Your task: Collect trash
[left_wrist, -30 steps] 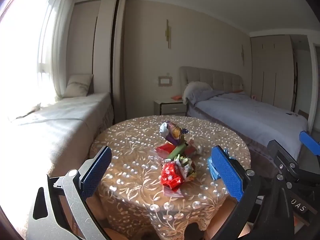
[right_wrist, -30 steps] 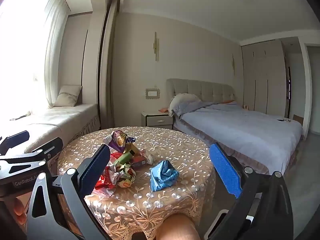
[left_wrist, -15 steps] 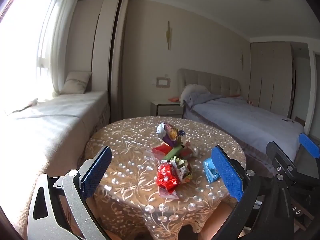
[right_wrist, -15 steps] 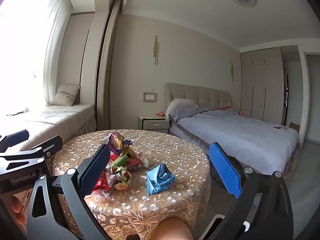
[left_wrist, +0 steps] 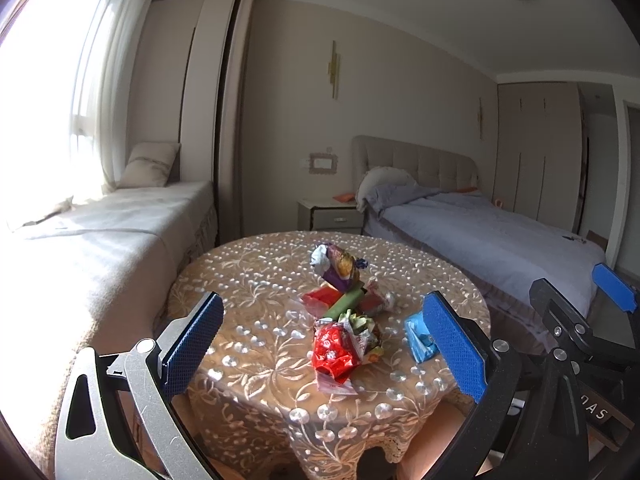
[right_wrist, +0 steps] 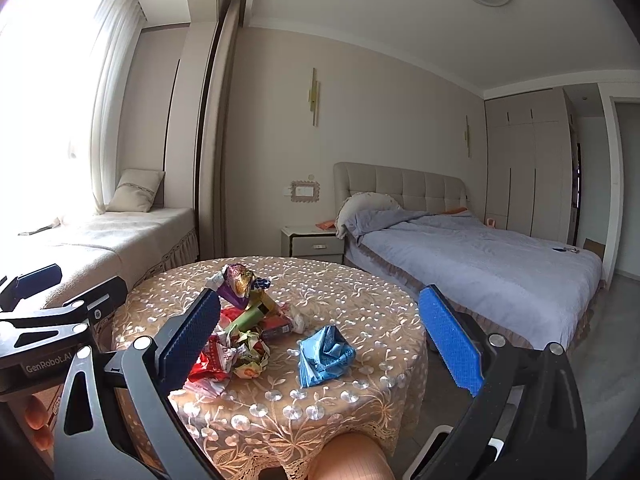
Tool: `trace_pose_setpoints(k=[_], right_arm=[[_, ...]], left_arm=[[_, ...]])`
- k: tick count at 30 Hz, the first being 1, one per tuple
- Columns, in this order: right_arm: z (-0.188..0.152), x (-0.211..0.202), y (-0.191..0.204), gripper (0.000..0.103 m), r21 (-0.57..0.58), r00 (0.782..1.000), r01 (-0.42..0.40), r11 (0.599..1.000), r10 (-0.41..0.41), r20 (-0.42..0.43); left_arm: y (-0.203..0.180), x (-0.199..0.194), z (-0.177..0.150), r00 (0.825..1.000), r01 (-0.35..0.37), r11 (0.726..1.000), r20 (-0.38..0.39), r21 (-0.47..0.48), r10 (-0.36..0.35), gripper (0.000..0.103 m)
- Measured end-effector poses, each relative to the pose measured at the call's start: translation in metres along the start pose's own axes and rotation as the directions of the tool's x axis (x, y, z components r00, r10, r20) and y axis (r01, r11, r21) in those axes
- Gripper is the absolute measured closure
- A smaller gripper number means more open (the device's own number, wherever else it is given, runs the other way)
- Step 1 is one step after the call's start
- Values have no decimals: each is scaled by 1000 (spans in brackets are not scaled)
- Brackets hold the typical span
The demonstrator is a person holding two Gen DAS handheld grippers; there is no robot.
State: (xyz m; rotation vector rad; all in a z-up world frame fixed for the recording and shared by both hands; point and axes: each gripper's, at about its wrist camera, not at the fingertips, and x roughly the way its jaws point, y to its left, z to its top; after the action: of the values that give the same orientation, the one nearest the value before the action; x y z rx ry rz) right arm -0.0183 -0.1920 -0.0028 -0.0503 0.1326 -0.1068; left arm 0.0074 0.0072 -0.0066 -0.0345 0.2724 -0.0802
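Round lace-covered table (right_wrist: 360, 304) holds wrappers (right_wrist: 240, 320) — bed (right_wrist: 480, 256) behind.

Glossy crinkled wrappers (left_wrist: 334, 350), lace tablecloth (left_wrist: 256, 280)

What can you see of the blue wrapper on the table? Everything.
The blue wrapper is a crumpled, glossy, foil-like packet, bright blue with paler creases, bunched into a peaked lump. It lies alone on the lace tablecloth, to the right of the wrapper pile and apart from it. Neither gripper touches it. In the left wrist view the left gripper's finger partly hides it.
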Motion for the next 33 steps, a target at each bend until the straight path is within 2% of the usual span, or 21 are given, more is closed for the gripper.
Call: trace_pose_setpoints(k=[33], right_arm=[[-2, 3, -1, 4, 9, 1000, -12, 1000, 12, -17]], left_arm=[[-3, 1, -2, 1000, -22, 999, -11, 25, 22, 5]])
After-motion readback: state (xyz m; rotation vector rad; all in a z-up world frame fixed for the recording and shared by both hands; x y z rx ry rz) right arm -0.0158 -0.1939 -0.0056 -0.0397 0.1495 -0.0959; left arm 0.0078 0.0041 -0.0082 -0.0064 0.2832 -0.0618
